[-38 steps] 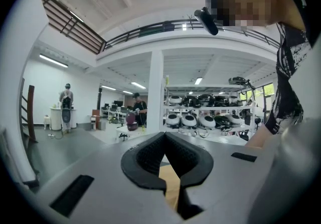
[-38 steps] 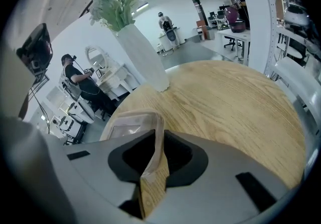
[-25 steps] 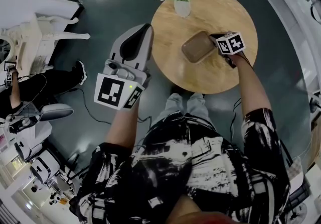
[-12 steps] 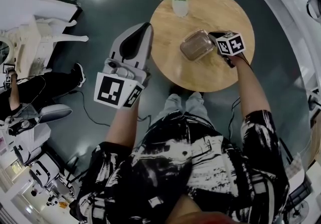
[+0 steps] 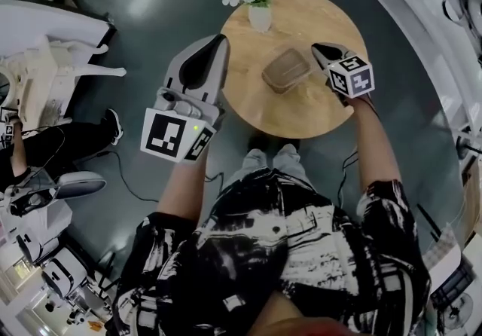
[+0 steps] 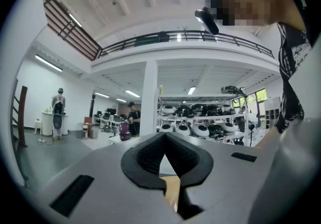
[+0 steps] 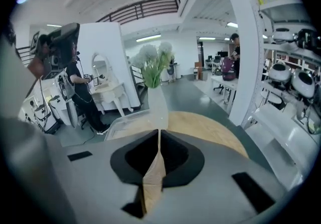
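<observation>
Jaws of the right gripper are pressed to a hairline slit, nothing seen between them, with the clear box just ahead and to their left on the round table. Beyond the box, straight ahead of the jaws, stands a white vase (pale flowers in it). Beside the table's edge, the left gripper is likewise closed and empty, facing an open hall.
</observation>
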The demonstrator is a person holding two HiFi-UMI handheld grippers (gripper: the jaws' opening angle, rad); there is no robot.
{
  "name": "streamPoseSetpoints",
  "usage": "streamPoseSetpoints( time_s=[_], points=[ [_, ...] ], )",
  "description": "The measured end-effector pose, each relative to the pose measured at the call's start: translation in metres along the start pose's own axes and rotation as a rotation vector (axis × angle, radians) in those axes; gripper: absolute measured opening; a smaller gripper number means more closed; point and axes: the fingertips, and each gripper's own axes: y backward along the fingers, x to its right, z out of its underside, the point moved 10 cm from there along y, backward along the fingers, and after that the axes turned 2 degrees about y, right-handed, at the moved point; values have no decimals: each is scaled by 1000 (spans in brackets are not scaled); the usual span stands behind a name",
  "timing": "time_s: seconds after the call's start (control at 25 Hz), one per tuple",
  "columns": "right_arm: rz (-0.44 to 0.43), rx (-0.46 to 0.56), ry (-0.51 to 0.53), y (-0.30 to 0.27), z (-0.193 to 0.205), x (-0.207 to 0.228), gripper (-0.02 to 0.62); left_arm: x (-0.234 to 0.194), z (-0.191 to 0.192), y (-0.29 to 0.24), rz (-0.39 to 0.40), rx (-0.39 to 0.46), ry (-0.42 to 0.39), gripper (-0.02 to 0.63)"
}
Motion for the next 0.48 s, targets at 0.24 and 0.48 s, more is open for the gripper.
streamPoseSetpoints(
  time_s=[0.24,0.48],
  points=[
    [152,240,73,84,-63,-22,14,9,-18,6,34,43,-11,0],
    [339,447,167,175,-120,-53,14,17,-32,9,64,70,-24,0]
  ],
)
